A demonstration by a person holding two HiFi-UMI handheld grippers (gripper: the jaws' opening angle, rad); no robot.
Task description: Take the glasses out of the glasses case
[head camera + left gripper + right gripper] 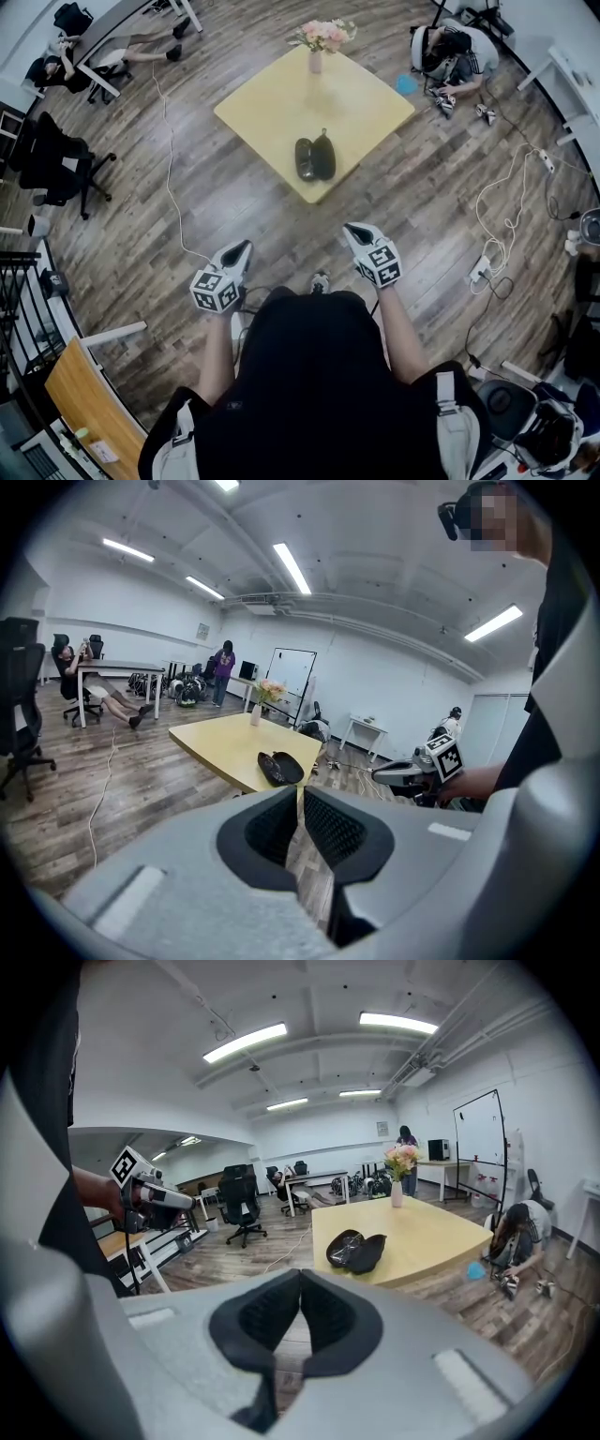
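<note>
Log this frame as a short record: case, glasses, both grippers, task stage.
case: glasses case, seemingly open, near the table corner closest to the person
glasses: too small to make out
left gripper: shut, empty, over the floor, short of the table
right gripper: shut, empty, over the floor, short of the table
stage: case not yet reached

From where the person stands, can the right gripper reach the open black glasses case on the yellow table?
Probably not: the right gripper is over floor, well short of the glasses case. Nothing blocks the way; stepping closer should do.
</note>
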